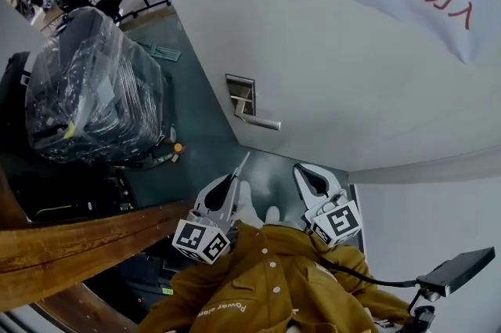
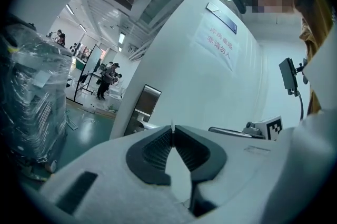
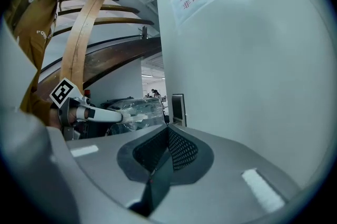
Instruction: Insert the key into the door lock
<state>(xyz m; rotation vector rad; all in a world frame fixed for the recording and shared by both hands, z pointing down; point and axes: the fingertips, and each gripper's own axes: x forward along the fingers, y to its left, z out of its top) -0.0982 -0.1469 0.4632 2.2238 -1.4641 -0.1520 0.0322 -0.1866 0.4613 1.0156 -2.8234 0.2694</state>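
Key (image 1: 242, 164) pinched at the very tip of the left tongs (image 1: 232, 179), a thin sliver projecting toward the door lock (image 1: 242, 93). It is well apart from the lock, not yet at the plate. Right tongs (image 1: 300, 170) pressed together on nothing, held alongside. Keyhole too small to make out. Risks, as judged: the grip is only on the key's end, so an off-axis touch against the plate could pivot it or push it back between the pads. Blade orientation may not match the slot. Lever handle (image 1: 258, 121) could foul the approach.
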